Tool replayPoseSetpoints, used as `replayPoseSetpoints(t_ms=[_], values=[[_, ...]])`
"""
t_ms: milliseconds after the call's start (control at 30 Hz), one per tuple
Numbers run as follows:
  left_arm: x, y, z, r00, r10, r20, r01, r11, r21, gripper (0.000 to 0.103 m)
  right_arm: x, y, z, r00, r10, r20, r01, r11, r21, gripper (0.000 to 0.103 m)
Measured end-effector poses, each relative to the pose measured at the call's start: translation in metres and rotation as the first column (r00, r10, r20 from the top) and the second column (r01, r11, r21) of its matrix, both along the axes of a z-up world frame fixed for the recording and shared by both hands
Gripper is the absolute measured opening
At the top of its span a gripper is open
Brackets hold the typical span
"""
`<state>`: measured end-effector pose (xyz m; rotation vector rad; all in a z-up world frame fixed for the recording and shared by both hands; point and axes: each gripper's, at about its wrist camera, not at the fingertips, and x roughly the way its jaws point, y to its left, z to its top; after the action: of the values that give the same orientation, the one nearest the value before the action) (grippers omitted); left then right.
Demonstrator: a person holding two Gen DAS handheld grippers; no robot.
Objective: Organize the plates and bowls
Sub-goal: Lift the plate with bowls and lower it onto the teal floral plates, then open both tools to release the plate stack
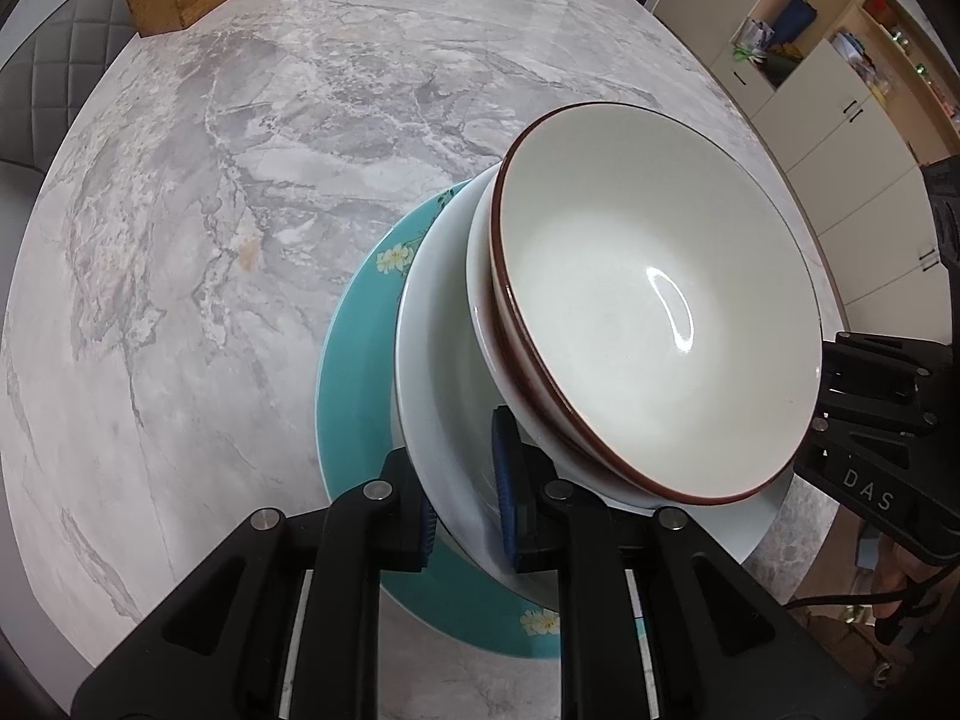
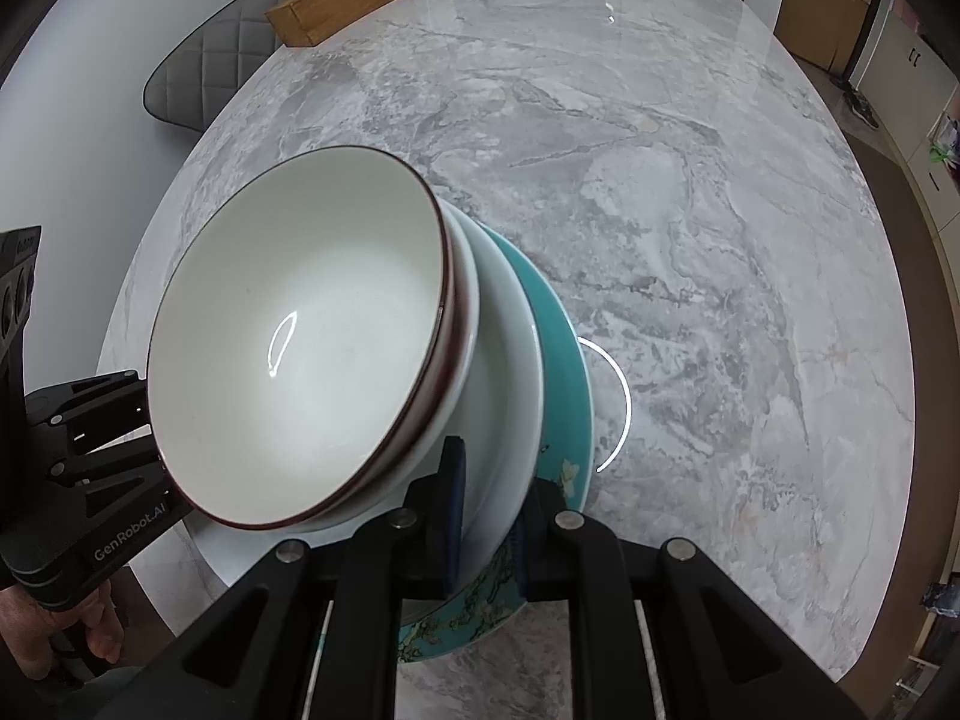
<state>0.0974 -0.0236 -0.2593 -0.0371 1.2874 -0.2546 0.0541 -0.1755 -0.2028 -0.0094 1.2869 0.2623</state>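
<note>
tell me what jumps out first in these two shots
A stack of dishes sits near the edge of the marble table: a white bowl with a brown rim on top, a white plate under it, a teal floral plate at the bottom. The left gripper and right gripper each clamp the stack's rim from opposite sides.

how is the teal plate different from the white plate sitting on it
The teal plate is the bottom piece and wider, its rim showing past the white plate. The teal plate carries a yellow-flower pattern; the white plate is plain. The white plate bears the stacked brown-rimmed bowls; the teal plate bears the white plate. Shared: both are round and glossy, and each gripper, left gripper and right gripper, pinches both rims together.
</note>
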Motion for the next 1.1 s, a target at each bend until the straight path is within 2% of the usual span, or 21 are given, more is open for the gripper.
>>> replayPoseSetpoints(t_ms=[167, 233, 300, 400, 467, 533, 600, 633, 667, 700, 767, 933, 1100], values=[[-0.001, 0.000, 0.000, 1.000, -0.001, 0.002, 0.001, 1.000, -0.003, 0.019, -0.001, 0.001, 0.000, 1.000, 0.010, 0.008, -0.010, 1.000, -0.011, 0.021], [-0.001, -0.001, 0.000, 1.000, -0.005, 0.004, 0.005, 1.000, -0.001, 0.027, -0.002, 0.004, 0.001, 1.000, 0.016, 0.018, -0.015, 1.000, -0.022, 0.023], [-0.003, -0.001, -0.002, 1.000, -0.001, -0.003, 0.001, 1.000, 0.009, 0.044, -0.004, 0.003, 0.003, 1.000, 0.014, 0.028, -0.013, 1.000, -0.027, 0.025], [-0.007, 0.001, -0.002, 1.000, -0.002, -0.007, 0.002, 1.000, -0.009, 0.051, -0.005, 0.001, 0.007, 0.999, 0.007, 0.047, -0.005, 0.999, -0.043, 0.028], [-0.010, 0.001, -0.001, 1.000, -0.009, -0.002, 0.009, 1.000, -0.004, 0.055, -0.006, -0.002, 0.009, 0.998, -0.006, 0.055, 0.009, 0.998, -0.055, 0.036], [-0.013, 0.000, 0.001, 1.000, -0.017, 0.001, 0.017, 1.000, -0.003, 0.060, -0.007, -0.005, 0.011, 0.998, -0.014, 0.058, 0.017, 0.999, -0.046, 0.038], [-0.017, -0.001, 0.004, 1.000, -0.028, 0.004, 0.028, 1.000, -0.008, 0.072, -0.010, -0.006, 0.014, 0.998, -0.015, 0.068, 0.019, 0.998, -0.052, 0.041], [-0.019, -0.001, 0.007, 0.999, -0.033, 0.011, 0.033, 0.999, -0.015, 0.077, -0.011, -0.006, 0.015, 0.997, -0.016, 0.072, 0.020, 0.998, -0.057, 0.048], [-0.021, -0.002, 0.010, 0.999, -0.035, 0.020, 0.035, 0.999, -0.017, 0.088, -0.013, -0.006, 0.016, 0.997, -0.020, 0.076, 0.026, 0.997, -0.068, 0.055], [-0.023, -0.002, 0.013, 0.999, -0.036, 0.029, 0.037, 0.999, -0.017, 0.098, -0.015, -0.007, 0.017, 0.996, -0.026, 0.080, 0.032, 0.997, -0.068, 0.057], [-0.028, -0.001, 0.022, 0.998, -0.039, 0.049, 0.040, 0.999, -0.017, 0.100, -0.019, -0.011, 0.021, 0.995, -0.039, 0.091, 0.044, 0.998, -0.054, 0.064], [-0.038, 0.005, 0.038, 0.997, -0.029, 0.075, 0.030, 1.000, -0.007, 0.100, -0.029, -0.015, 0.033, 0.990, -0.066, 0.127, 0.074, 0.996, -0.058, 0.071], [-0.050, 0.014, 0.058, 0.992, 0.002, 0.126, -0.004, 1.000, 0.022, 0.103, -0.042, -0.017, 0.047, 0.980, -0.104, 0.168, 0.115, 0.992, -0.052, 0.089]])
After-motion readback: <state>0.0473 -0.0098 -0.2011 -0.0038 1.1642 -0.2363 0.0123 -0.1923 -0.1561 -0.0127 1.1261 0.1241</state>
